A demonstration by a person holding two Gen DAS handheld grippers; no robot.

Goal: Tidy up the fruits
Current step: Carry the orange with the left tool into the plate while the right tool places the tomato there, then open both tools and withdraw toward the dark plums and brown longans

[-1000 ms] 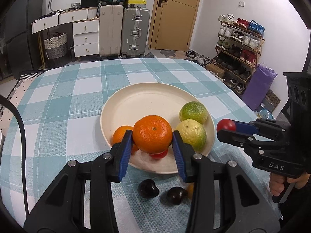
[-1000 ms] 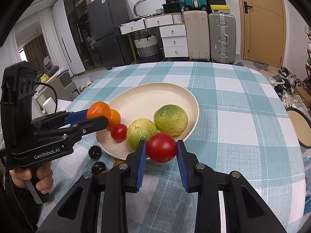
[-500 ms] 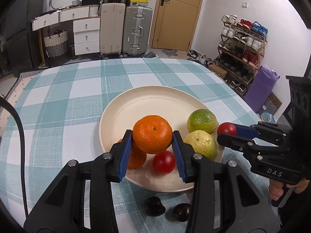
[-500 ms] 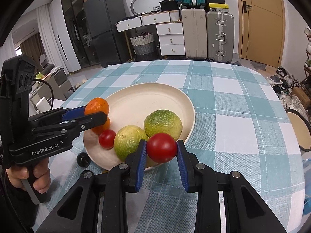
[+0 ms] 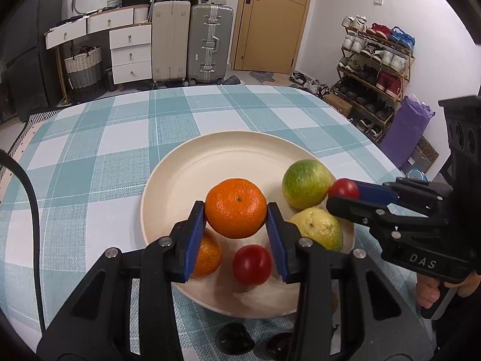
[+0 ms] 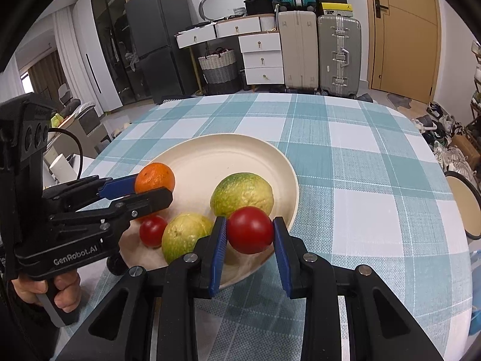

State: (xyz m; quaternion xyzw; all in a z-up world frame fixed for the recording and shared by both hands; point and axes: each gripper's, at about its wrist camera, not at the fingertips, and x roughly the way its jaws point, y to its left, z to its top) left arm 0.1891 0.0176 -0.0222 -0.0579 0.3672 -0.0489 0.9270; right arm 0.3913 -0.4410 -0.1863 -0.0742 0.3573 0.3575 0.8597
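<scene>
My left gripper point(image 5: 236, 215) is shut on an orange mandarin point(image 5: 236, 207) and holds it above the near part of a cream plate point(image 5: 210, 162). My right gripper point(image 6: 249, 236) is shut on a red tomato point(image 6: 250, 234) over the plate's near right rim point(image 6: 293, 198). On the plate lie a second mandarin point(image 5: 207, 254), a red tomato point(image 5: 252, 264), a yellow-green citrus point(image 5: 318, 228) and a greener citrus point(image 5: 305, 183). From the right wrist view the left gripper point(image 6: 150, 189) shows at the left with its mandarin point(image 6: 154, 177).
Two dark round fruits point(image 5: 234, 338) lie on the checked tablecloth point(image 5: 90, 180) just in front of the plate. A black cable point(image 5: 30, 198) hangs at the left. Suitcases, drawers and a shoe rack stand beyond the table. A stool point(image 6: 464, 204) sits at the table's right.
Both grippers have moved forward over the plate with their fruit. The plate and the fruit lying on it now sit closer and lower in both views.
</scene>
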